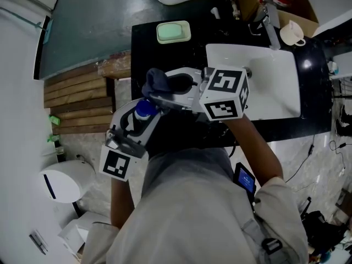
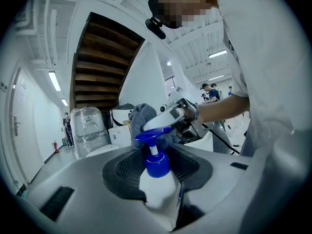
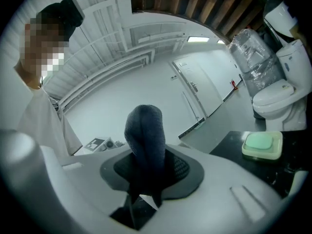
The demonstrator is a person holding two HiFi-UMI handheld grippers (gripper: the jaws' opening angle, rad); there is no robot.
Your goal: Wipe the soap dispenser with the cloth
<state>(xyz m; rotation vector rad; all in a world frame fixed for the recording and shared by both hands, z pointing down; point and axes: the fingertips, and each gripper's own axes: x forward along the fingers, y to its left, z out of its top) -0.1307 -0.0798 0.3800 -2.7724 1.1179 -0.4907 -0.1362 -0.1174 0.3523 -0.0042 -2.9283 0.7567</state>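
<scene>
My left gripper (image 1: pixel 138 116) (image 2: pixel 158 179) is shut on a white soap dispenser (image 2: pixel 158 186) with a blue pump head (image 1: pixel 144 110) and holds it up in front of the person. My right gripper (image 1: pixel 165 89) (image 3: pixel 146 167) is shut on a dark blue cloth (image 3: pixel 145 143) that sticks out past its jaws. In the head view the cloth (image 1: pixel 157 80) hangs just above and right of the pump head. In the left gripper view the cloth (image 2: pixel 144 116) sits right behind the pump's spout; touching or not, I cannot tell.
A black counter (image 1: pixel 144 37) holds a white sink (image 1: pixel 286 70) with a tap (image 1: pixel 268 26), a green soap bar in its dish (image 1: pixel 174 31) and a white cup (image 1: pixel 291 33). Wooden steps (image 1: pixel 80 98) lie at left, a toilet (image 3: pixel 280 99) beyond the counter.
</scene>
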